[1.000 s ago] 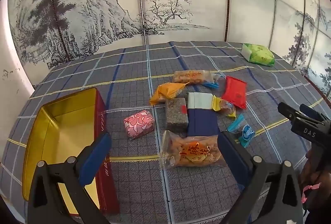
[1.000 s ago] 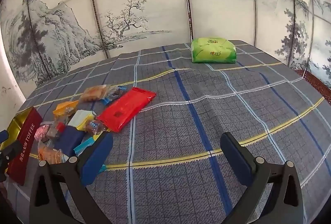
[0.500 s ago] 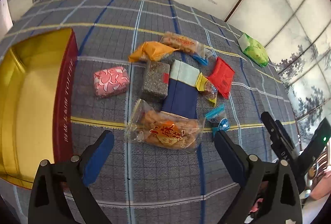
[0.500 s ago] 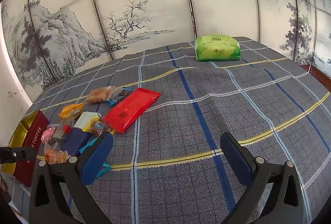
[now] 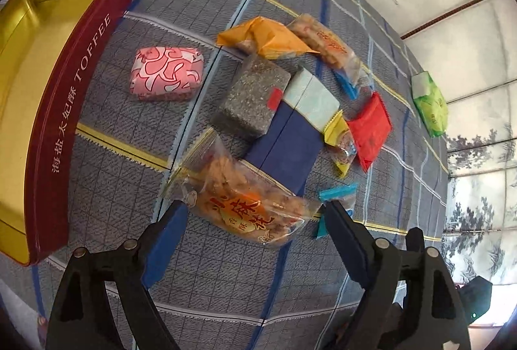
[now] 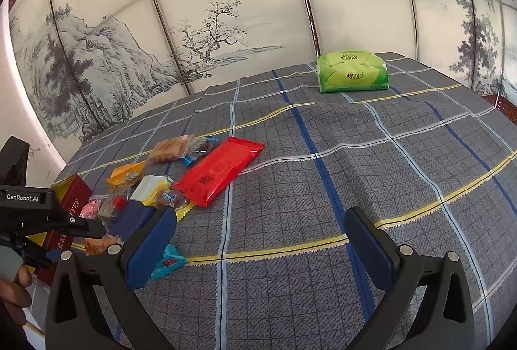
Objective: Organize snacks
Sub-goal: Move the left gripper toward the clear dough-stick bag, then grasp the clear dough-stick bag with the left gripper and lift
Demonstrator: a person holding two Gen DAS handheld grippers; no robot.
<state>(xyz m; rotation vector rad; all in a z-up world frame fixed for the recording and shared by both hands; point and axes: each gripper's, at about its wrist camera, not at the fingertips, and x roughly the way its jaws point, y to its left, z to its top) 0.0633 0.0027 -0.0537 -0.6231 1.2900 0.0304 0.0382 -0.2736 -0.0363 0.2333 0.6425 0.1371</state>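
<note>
Left wrist view: my left hand-held gripper (image 5: 253, 219) hangs spread wide, straddling the clear snack bag (image 5: 239, 201) on the checked cloth (image 5: 226, 279), contact unclear. Toffee tin (image 5: 58, 111) sits open at the cloth's left edge. Right hand-held gripper (image 6: 260, 232) also spread wide, nothing between its fingers, over bare cloth.

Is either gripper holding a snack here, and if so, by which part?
Nothing is held. The left gripper is open, its jaws straddling the clear fried-snack bag without closing. The right gripper is open over bare tablecloth.
</note>
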